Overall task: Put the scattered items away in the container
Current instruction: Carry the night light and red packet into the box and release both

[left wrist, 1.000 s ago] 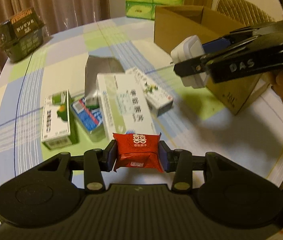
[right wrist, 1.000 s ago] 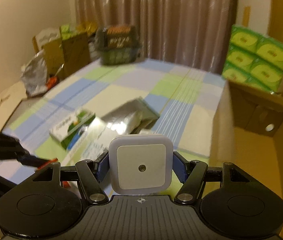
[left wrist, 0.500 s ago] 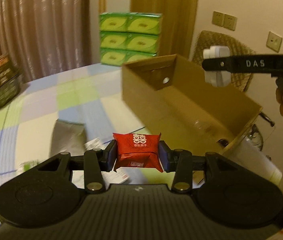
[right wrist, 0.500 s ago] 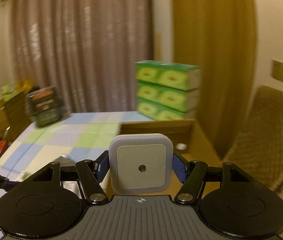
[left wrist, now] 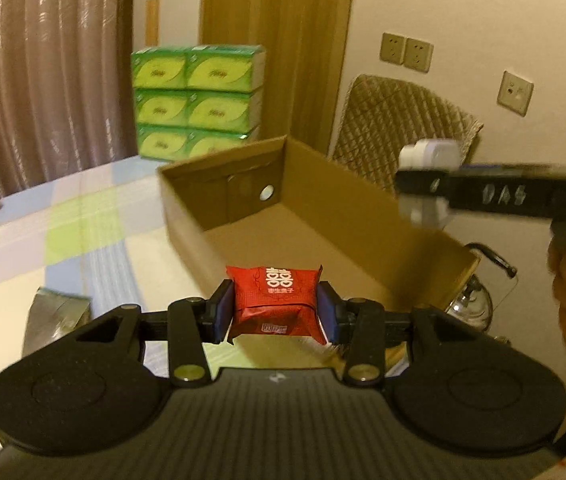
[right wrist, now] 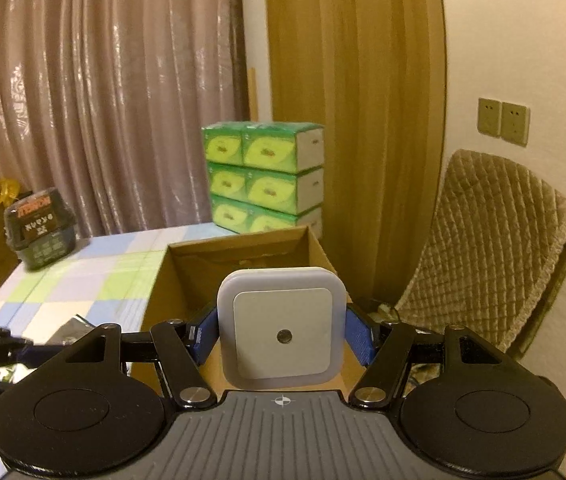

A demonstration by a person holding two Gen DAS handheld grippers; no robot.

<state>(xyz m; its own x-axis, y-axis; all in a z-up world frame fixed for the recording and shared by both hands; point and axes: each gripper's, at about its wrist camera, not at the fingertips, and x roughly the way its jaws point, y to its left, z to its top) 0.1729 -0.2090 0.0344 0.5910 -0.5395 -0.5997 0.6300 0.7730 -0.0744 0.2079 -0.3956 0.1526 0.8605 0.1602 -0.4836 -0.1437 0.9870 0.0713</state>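
While the left gripper (left wrist: 276, 312) is clenched on a small red foil packet (left wrist: 275, 300) with white Chinese characters printed on its glossy, crinkled face, the right gripper (right wrist: 283, 334) grasps a white square plastic night-light (right wrist: 282, 328) with rounded corners and a small dark dot in the middle of its flat front. Blue pads press both sides of each object. In the left wrist view the right gripper (left wrist: 429, 192) shows from the side, and the white letters "DAS" are readable on its black body, though blurred; the night-light (left wrist: 429, 156) is held above the far right wall of the open brown cardboard box (left wrist: 219, 196). The packet is in the air in front of the near edge of this box.

The box stands near the far right edge of the table with a checked cloth (left wrist: 67, 216) in blue, green and white. It has plain matte walls and a round hole in its far wall. A crumpled silver foil bag (left wrist: 57, 314) lies on the cloth toward the near left. At the far left corner stands a dark green carton (right wrist: 41, 232) with orange lettering that I cannot read surely. Behind the table, green tissue packs (right wrist: 263, 176) with leaf pictures are stacked in three rows.
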